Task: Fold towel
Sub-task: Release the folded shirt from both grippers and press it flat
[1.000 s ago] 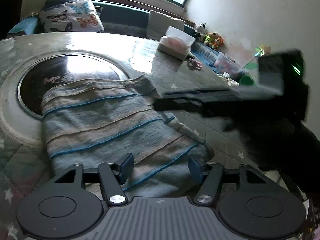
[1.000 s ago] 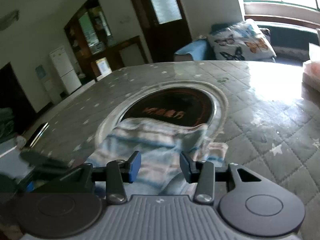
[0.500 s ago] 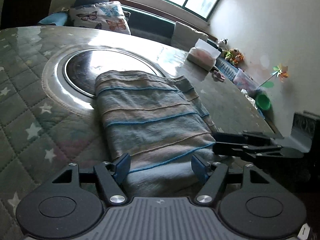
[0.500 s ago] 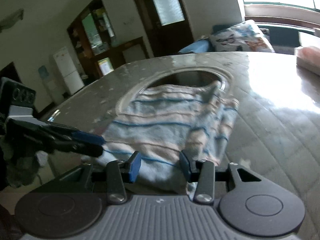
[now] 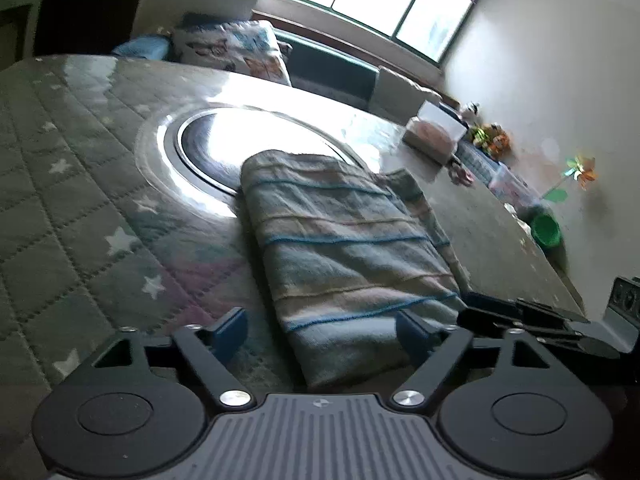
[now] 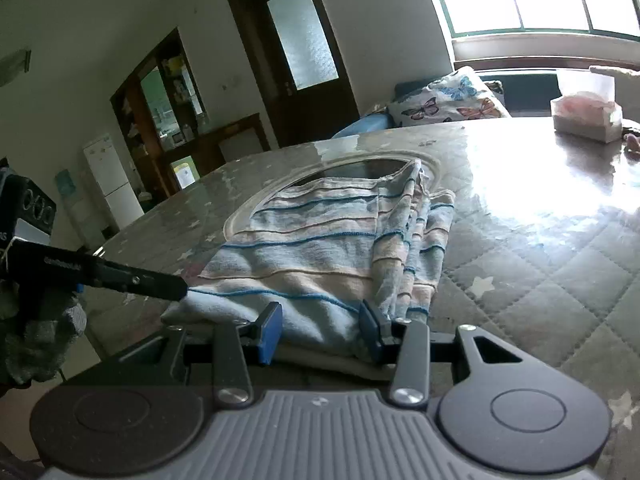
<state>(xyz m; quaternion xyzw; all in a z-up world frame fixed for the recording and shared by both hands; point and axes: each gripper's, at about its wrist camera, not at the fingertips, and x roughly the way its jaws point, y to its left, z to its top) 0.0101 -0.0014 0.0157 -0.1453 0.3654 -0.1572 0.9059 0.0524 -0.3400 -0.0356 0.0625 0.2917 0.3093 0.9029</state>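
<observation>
A folded towel (image 5: 344,248) with blue, beige and pink stripes lies flat on the quilted table, its far end over the round inset. My left gripper (image 5: 320,332) is open, low at the towel's near end, with the near left corner between its fingers. My right gripper (image 6: 320,332) is open too, its blue pads on either side of the towel's (image 6: 328,240) near edge. In the left wrist view the right gripper (image 5: 466,308) shows side-on at the towel's near right corner. In the right wrist view the left gripper (image 6: 180,288) points at the near left corner, held by a gloved hand (image 6: 40,324).
A round glass inset (image 5: 208,148) sits in the quilted star-pattern table cover (image 5: 80,200). A tissue box (image 5: 434,132) stands at the far right of the table, a green bowl (image 5: 546,230) near the right edge. A butterfly pillow (image 6: 448,96) lies on the bench behind.
Both grippers have drawn back and dropped low to the towel's near end. The right gripper came off the towel's top to its near right corner. The towel stays folded.
</observation>
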